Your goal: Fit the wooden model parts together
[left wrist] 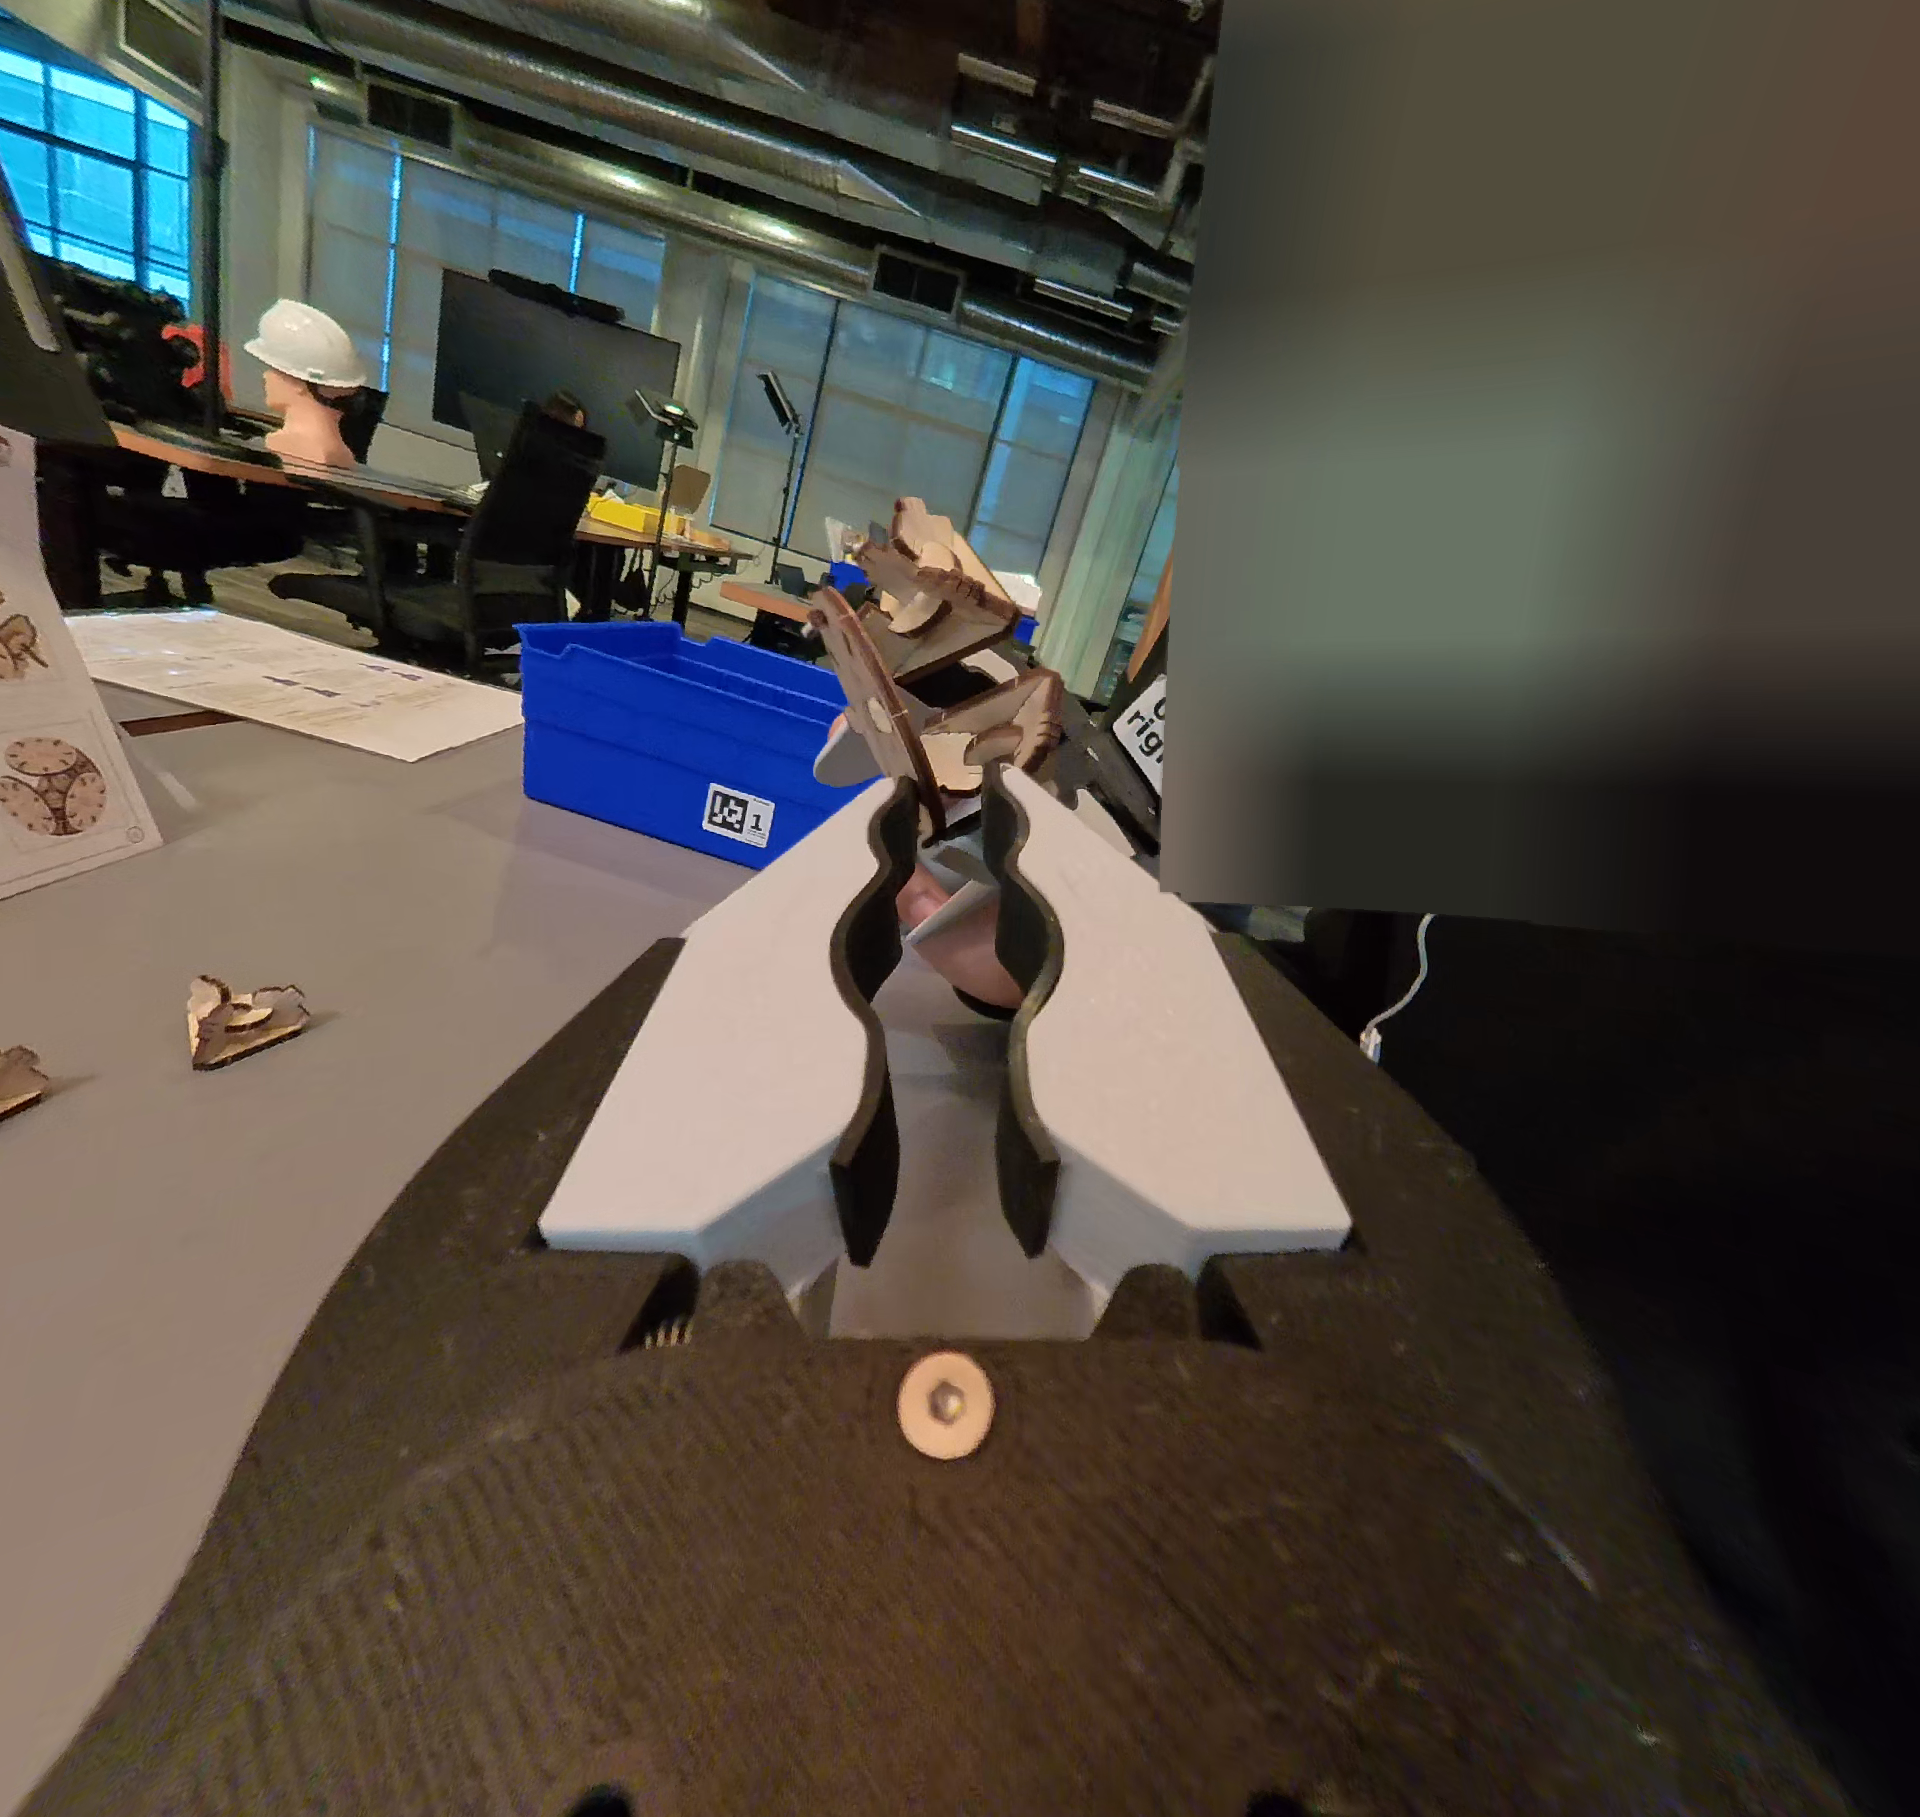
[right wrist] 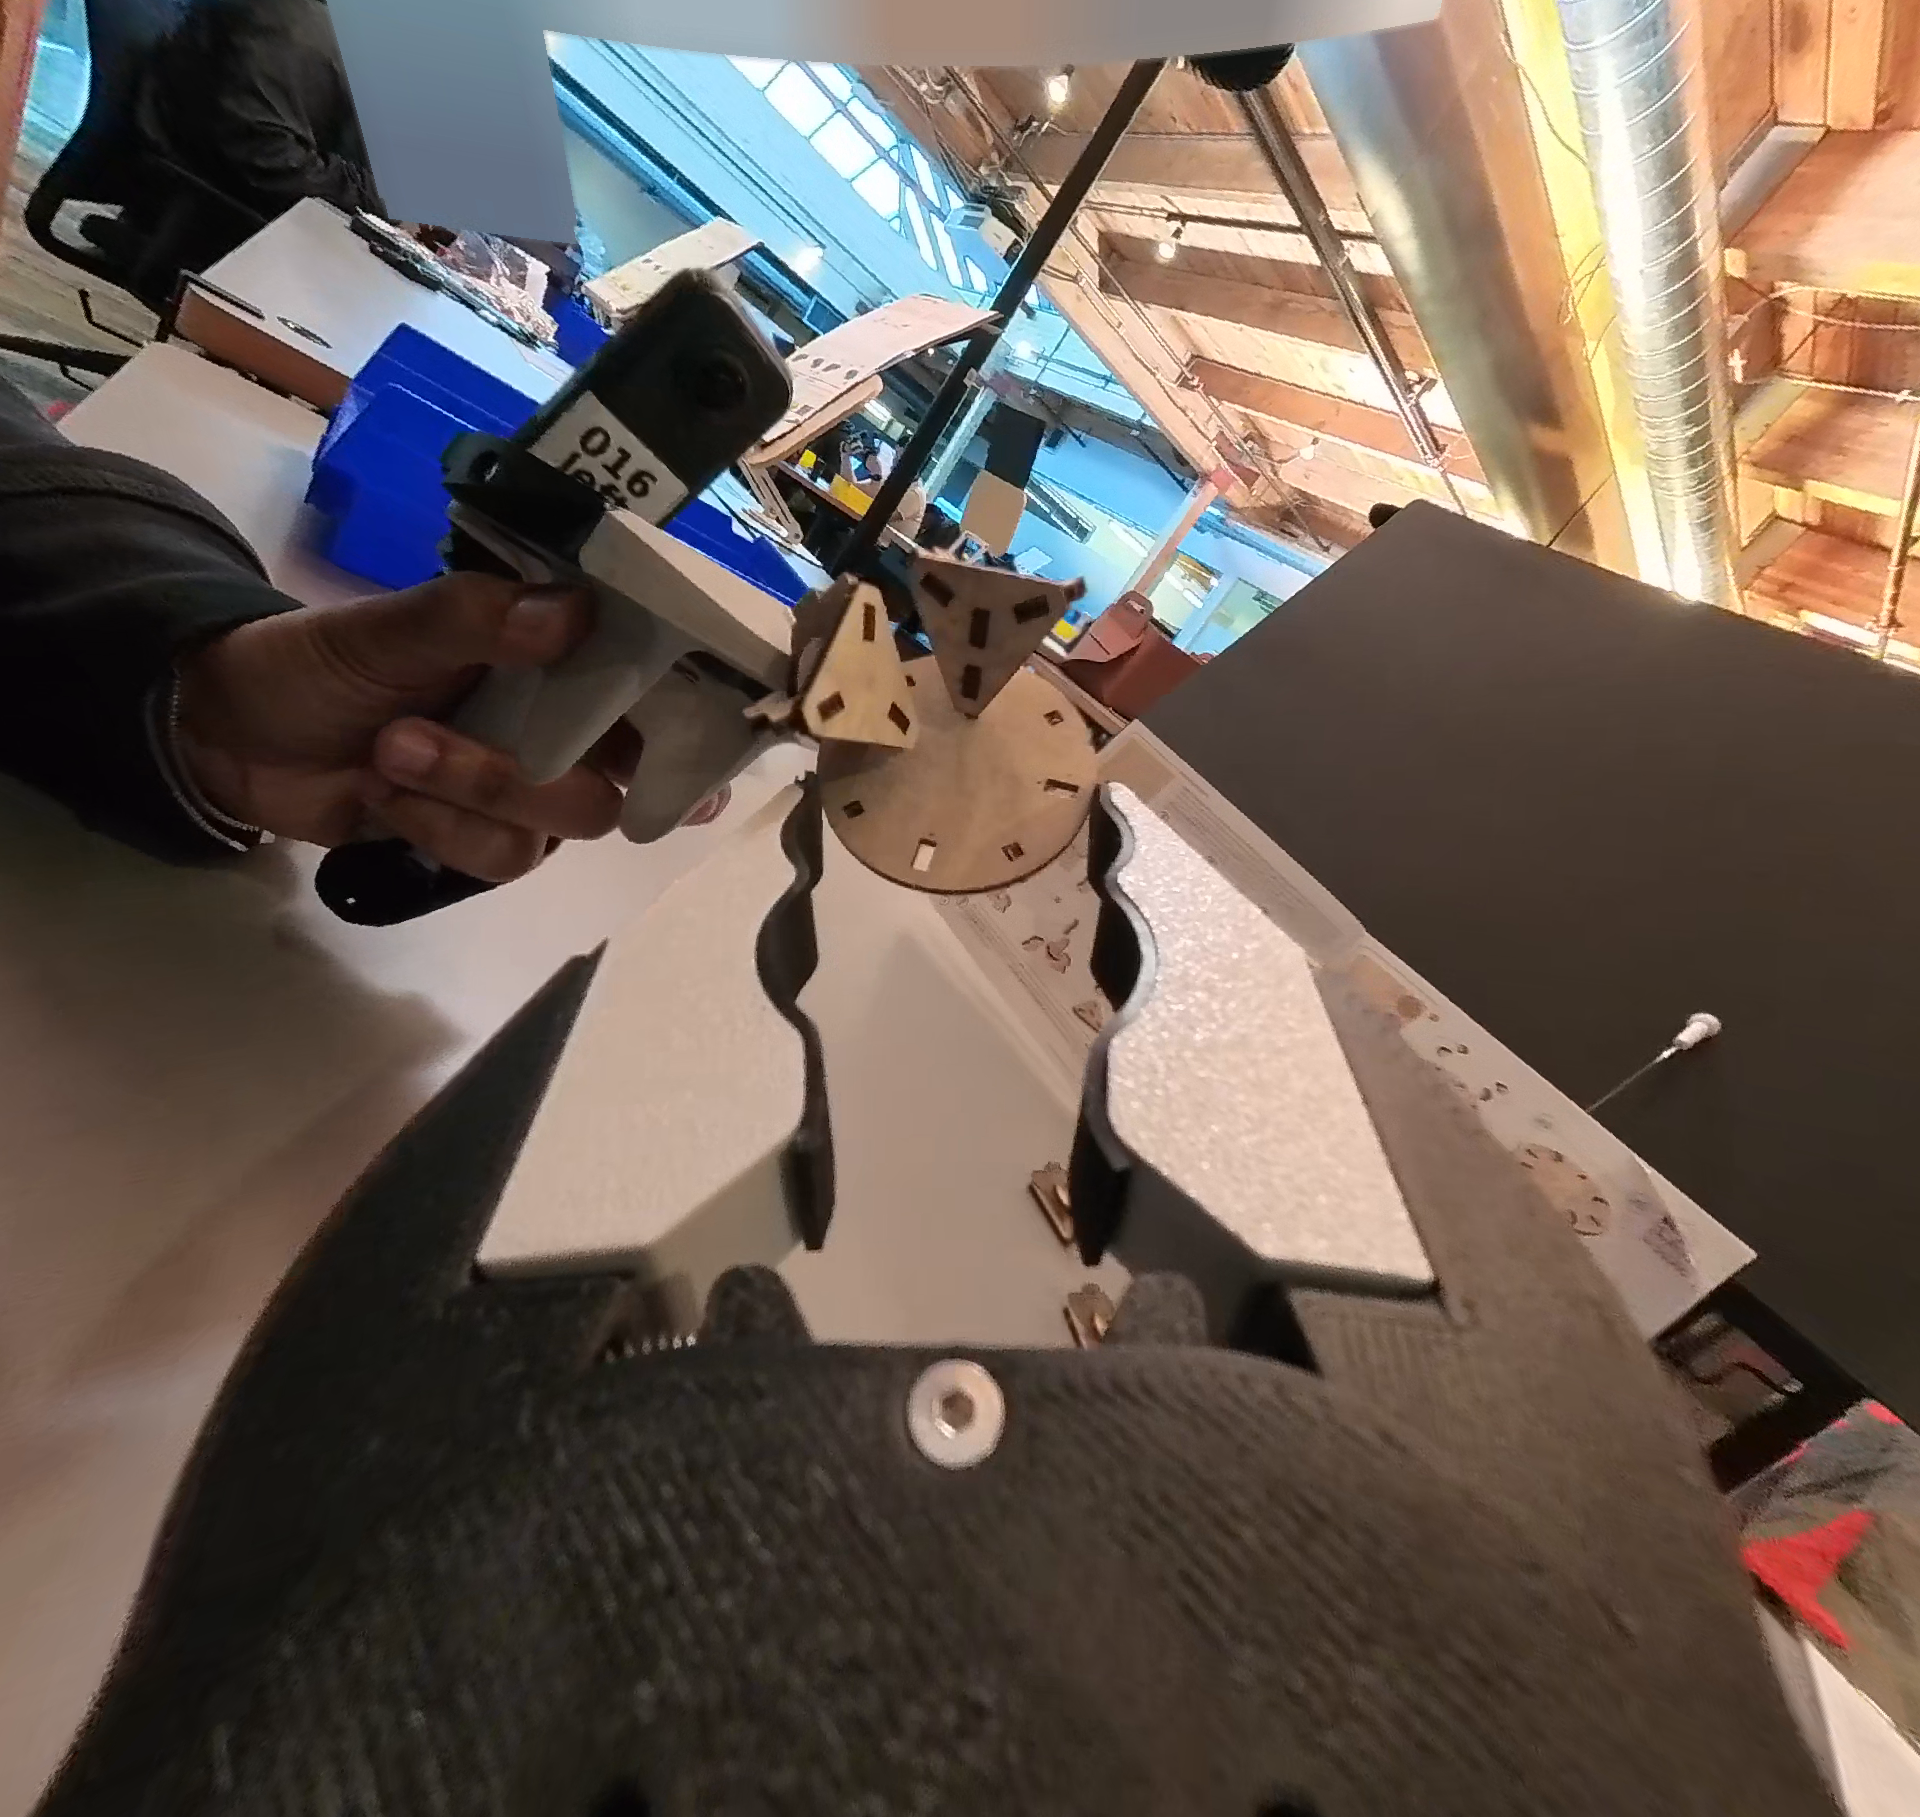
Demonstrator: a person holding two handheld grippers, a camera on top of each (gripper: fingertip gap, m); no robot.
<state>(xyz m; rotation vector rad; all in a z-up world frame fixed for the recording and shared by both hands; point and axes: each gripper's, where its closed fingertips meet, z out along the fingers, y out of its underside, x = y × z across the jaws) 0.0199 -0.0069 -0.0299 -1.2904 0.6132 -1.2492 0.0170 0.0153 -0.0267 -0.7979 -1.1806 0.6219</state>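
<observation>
Right wrist view: right gripper (right wrist: pixel 951 832) jaws clamp the disc (right wrist: pixel 961 796) edgewise; left gripper (left wrist: pixel 940 801) jaws pinch its rim; keep both grips square.

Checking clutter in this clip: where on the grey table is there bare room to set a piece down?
Bare tabletop lies between the blue bin, the printed sheets and the loose wooden pieces. Crowded: midair at the wooden disc and wooden triangle, where the left gripper and right gripper meet.

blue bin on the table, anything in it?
Cannot tell: the left wrist view shows only part of the blue bin's interior, and nothing is visible there.
</observation>
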